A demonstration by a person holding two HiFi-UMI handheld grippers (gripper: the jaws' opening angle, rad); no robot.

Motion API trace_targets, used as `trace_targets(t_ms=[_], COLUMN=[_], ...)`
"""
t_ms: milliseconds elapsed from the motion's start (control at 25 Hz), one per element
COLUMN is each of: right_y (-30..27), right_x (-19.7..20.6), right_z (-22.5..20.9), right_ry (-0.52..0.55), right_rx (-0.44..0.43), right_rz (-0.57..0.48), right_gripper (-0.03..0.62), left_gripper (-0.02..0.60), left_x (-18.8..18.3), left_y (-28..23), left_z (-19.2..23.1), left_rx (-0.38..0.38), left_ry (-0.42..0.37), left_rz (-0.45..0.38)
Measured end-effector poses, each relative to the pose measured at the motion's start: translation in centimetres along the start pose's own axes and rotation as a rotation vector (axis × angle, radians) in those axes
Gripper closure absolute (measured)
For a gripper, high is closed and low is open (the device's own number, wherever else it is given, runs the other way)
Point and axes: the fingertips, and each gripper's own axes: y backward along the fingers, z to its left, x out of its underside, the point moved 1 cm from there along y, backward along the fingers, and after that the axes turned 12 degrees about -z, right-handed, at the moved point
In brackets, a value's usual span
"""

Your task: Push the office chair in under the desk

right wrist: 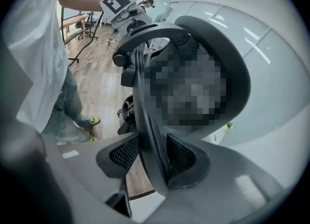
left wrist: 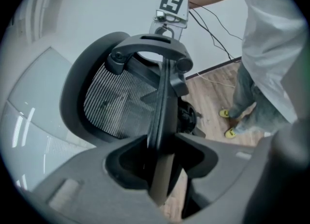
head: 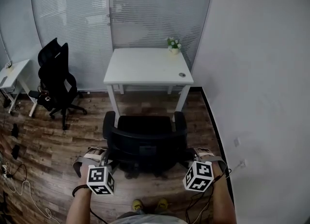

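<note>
Seen from above, a black mesh-backed office chair [head: 145,143] stands on a brown wood-plank floor [head: 58,140], just in front of a white rectangular desk [head: 145,68]. The left gripper [head: 100,157] and the right gripper [head: 196,155], each carrying a marker cube, meet the two sides of the backrest. A small potted plant with white flowers [head: 173,45] sits at the desk's far right corner. A second black high-backed office chair [head: 55,77] stands well apart at the left.
</note>
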Motion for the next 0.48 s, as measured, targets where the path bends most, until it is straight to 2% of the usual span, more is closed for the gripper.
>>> trace_targets(t_ms=[200, 480], right_y=[-0.2, -1.6], right_x=[-0.1, 0.2], right_z=[-0.4, -2.6], right_ry=[-0.008, -0.041], right_rx=[0.031, 0.011], right_rz=[-0.027, 0.007], right_gripper=[0.411, 0.41], left_gripper=[0.405, 0.397], left_x=[0.2, 0.8], left_y=[-0.1, -1.6], left_z=[0.4, 2.5], left_rx=[-0.019, -0.038], left_ry=[-0.003, -0.008], left_rz=[-0.015, -0.038])
